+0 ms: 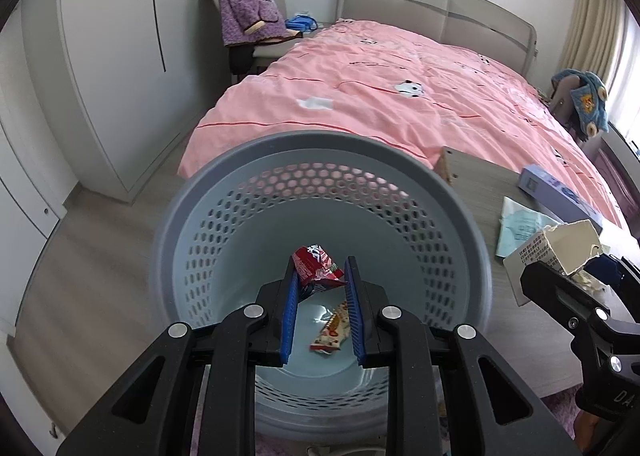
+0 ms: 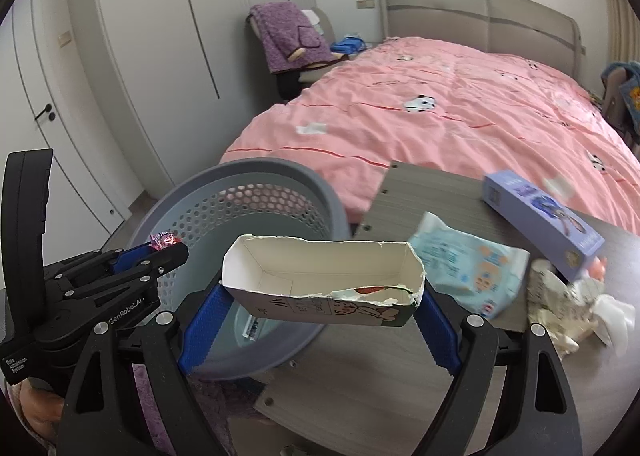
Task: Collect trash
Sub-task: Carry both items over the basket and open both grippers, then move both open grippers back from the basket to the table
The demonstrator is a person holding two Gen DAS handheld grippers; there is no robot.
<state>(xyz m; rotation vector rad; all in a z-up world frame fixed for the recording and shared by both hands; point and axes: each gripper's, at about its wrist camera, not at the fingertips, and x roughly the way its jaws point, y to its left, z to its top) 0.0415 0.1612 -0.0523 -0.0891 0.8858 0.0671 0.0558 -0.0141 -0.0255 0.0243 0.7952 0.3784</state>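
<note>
The left gripper's [image 1: 322, 276] fingers are clenched on a crumpled red snack wrapper [image 1: 316, 266], held over the tilted grey perforated plastic basket [image 1: 224, 184], where another printed wrapper [image 1: 332, 330] lies at the bottom. The right gripper's [image 2: 320, 298] fingers grasp a torn white cardboard carton [image 2: 320, 280] by its ends, beside the basket's rim, above the grey wooden table [image 2: 412, 184], which carries a pale blue wipes packet [image 2: 468, 260] and a lilac box [image 2: 540, 216].

Two wrappers [image 1: 318, 270]; one basket [image 1: 248, 192]

pink bed [image 1: 400, 104] — purple blanket [image 1: 248, 8], white wardrobe [image 1: 100, 56]
</note>
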